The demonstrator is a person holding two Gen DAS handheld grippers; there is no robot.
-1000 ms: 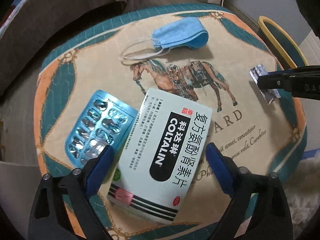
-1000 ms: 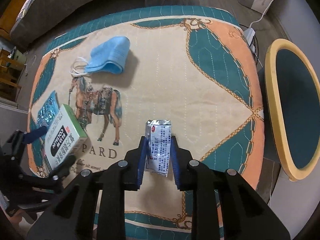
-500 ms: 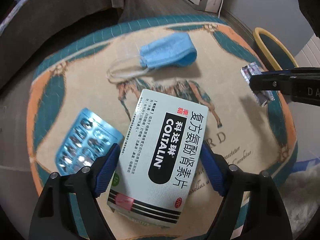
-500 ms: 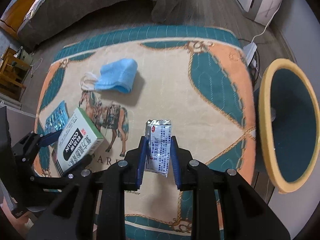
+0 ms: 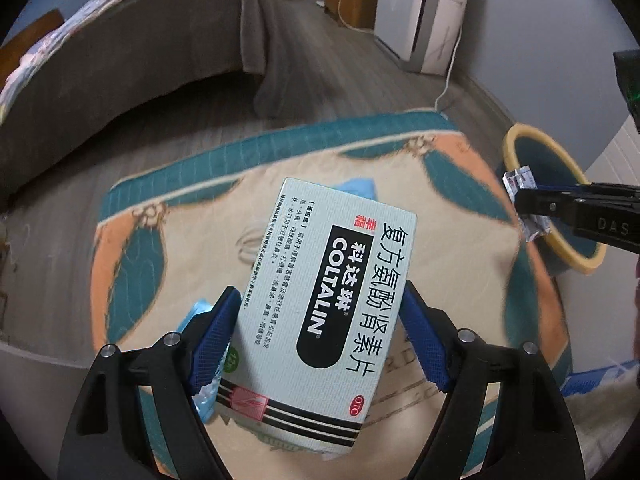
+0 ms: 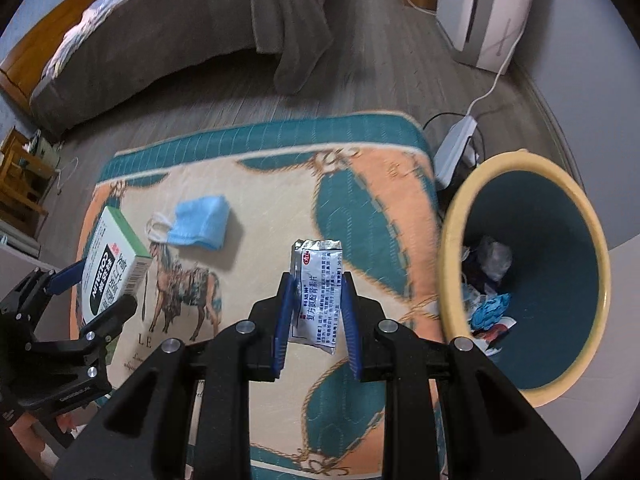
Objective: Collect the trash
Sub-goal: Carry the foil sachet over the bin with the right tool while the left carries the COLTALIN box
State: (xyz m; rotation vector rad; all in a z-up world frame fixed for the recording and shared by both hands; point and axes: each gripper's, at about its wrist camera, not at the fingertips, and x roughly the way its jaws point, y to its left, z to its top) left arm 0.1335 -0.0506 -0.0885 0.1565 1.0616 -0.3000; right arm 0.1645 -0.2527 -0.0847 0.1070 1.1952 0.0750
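My left gripper (image 5: 320, 336) pinches the stiff, glossy cardboard medicine box (image 5: 320, 304) across its width, lifted above the quilted mat (image 6: 256, 184); my right gripper (image 6: 316, 312) clamps the thin crinkled foil sachet (image 6: 318, 292) near the yellow-rimmed bin (image 6: 452, 240). The box's smooth sides could slip from my fingers if I tilt it. The limp sachet might flutter past the rim. A soft blue mask (image 6: 200, 222) lies on the mat, and probably a blister pack (image 5: 200, 312) sits half hidden.
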